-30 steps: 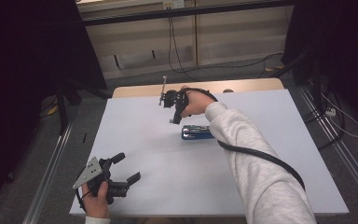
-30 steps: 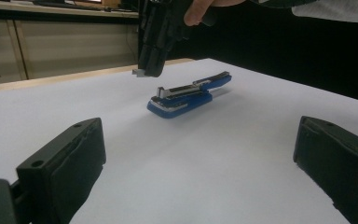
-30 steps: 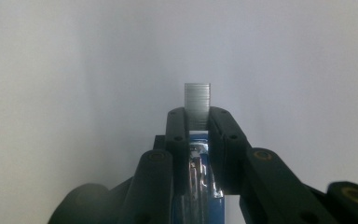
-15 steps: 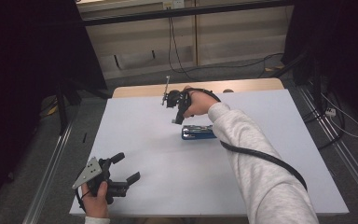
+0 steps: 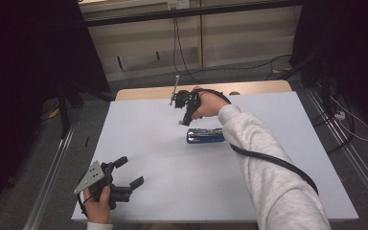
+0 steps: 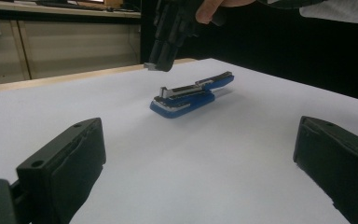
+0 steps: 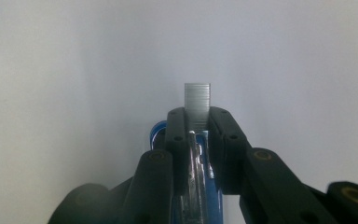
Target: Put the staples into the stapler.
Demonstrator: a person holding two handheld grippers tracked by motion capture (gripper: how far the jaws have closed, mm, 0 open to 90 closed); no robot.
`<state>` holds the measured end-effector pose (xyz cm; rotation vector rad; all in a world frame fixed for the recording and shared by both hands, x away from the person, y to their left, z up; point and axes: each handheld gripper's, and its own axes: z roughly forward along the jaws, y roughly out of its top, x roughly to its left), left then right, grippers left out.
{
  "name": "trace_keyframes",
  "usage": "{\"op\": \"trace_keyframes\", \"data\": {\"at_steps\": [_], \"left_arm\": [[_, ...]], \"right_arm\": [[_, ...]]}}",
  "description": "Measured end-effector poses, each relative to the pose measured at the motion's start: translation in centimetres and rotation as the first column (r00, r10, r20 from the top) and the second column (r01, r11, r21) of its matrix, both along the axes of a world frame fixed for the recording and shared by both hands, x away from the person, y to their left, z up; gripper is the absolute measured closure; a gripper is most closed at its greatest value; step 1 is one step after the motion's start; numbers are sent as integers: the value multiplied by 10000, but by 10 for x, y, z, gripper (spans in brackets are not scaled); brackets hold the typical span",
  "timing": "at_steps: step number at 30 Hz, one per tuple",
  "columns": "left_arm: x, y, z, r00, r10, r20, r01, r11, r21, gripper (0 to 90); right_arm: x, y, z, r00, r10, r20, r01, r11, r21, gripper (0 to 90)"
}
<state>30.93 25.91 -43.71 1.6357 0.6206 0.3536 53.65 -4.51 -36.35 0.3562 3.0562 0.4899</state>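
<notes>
Between the right gripper's (image 7: 197, 122) nearly closed jaws sat a staple strip (image 7: 197, 100), just above the blue stapler (image 6: 191, 93); the left gripper (image 6: 200, 154) stood spread.

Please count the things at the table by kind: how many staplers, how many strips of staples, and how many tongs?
Blue stapler: 1
Strip of staples, held in the right tongs: 1
Tongs, the right and the left tongs: 2
Total: 4

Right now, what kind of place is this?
Probably a lab or recording workspace, not a home: a bare white table with metal rails alongside, dark curtains on both sides, and cables on the floor.
</notes>
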Motion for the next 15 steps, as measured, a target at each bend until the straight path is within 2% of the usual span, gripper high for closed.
{"op": "trace_keyframes", "data": {"at_steps": [15], "left_arm": [[0, 0, 0, 10000, 29, 0, -29, 10000, 6, 23]], "right_arm": [[-1, -9, -4, 9999, -43, -101, 43, 10000, 26, 784]]}}
